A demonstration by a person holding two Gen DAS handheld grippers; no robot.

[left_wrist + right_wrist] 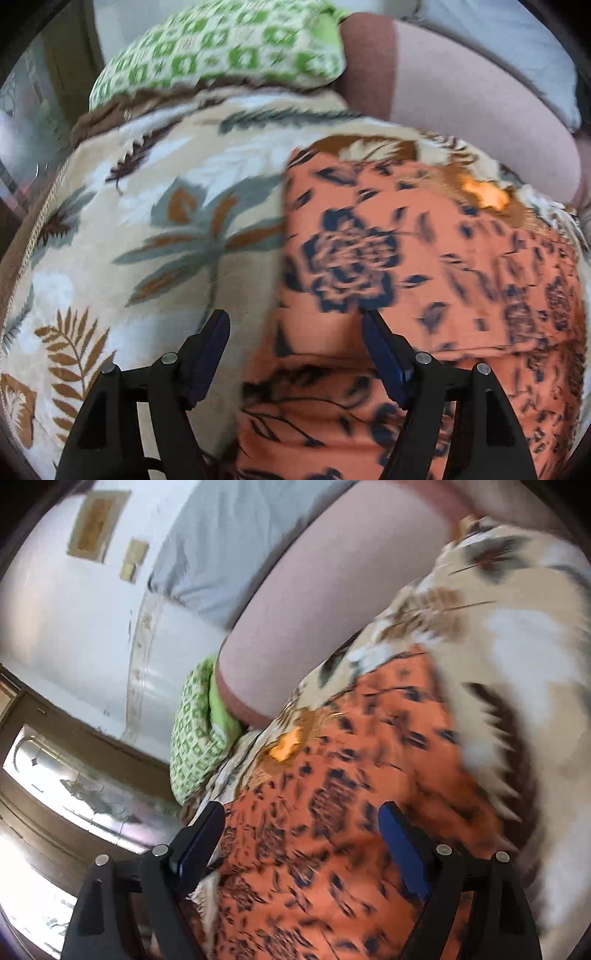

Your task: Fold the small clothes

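An orange garment [424, 266] with a dark blue flower print lies flat on a cream leaf-print blanket [147, 221]. A folded edge runs across it near the bottom of the left wrist view. My left gripper [295, 321] is open and empty, hovering over the garment's left edge. The garment also shows in the right wrist view [332, 812], blurred. My right gripper [303, 812] is open and empty above it. A small bright orange patch [288, 744] sits at the garment's far corner.
A green-and-white patterned pillow [221, 48] lies at the far end of the blanket. A pale pink cushion [461, 103] and a light blue cloth [229, 542] lie beyond the garment. A dark wooden frame with glass [74, 775] stands left in the right wrist view.
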